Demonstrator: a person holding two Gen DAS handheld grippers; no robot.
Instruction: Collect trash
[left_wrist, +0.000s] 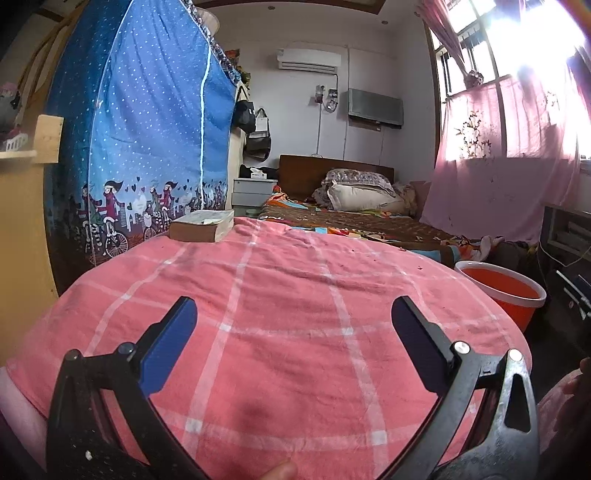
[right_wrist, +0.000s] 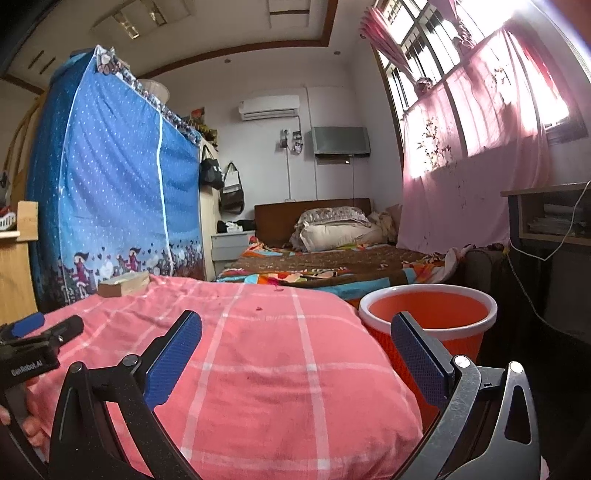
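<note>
While both grippers hover over the pink checked cloth (left_wrist: 280, 332), neither holds anything. The left gripper (left_wrist: 293, 321) has its blue-padded fingers (left_wrist: 170, 347) spread wide above the middle of the cloth. The right gripper (right_wrist: 295, 332) is spread just as wide near the cloth's right edge, its right finger in front of the orange wastebasket (right_wrist: 428, 314). That white-rimmed basket stands just beside the cloth on the right, its mouth open; what lies inside it cannot be made out. A few tiny dark crumbs (right_wrist: 258, 308) dot the far part of the cloth. A thick book (left_wrist: 201, 225) lies on the cloth's far left corner. In the right wrist view the left gripper's body sits at the cloth's left edge, bearing white lettering that reads "GenRobot.AI" (right_wrist: 26, 371).
</note>
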